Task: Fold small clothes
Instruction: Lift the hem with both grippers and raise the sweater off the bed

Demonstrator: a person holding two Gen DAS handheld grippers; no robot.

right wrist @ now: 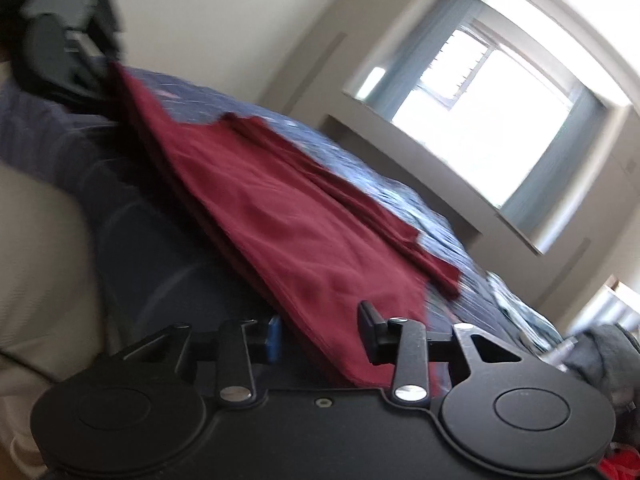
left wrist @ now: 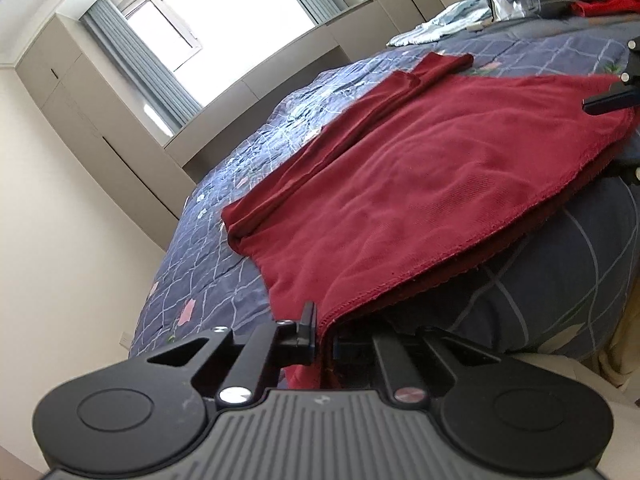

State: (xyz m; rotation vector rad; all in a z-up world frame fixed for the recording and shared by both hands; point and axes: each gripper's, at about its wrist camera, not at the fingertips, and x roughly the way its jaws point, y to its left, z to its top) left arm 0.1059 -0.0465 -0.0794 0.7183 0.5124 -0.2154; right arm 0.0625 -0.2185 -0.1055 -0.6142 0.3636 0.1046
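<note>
pinching the near hem corner of the soft, light dark-red knit garment (left wrist: 420, 184) spread on the blue quilted bed (left wrist: 224, 264), left tool (left wrist: 322, 330) clamped; right tool (right wrist: 320, 334) apparently loose around the opposite corner.

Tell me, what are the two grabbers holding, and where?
The left gripper pinches the dark red garment at a near hem corner. The right gripper has the other near corner between open jaws, not gripped.

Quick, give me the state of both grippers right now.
Left gripper: shut on the near corner of the red garment.
Right gripper: jaws apart around the garment's other near corner; the pads do not visibly pinch it.
</note>
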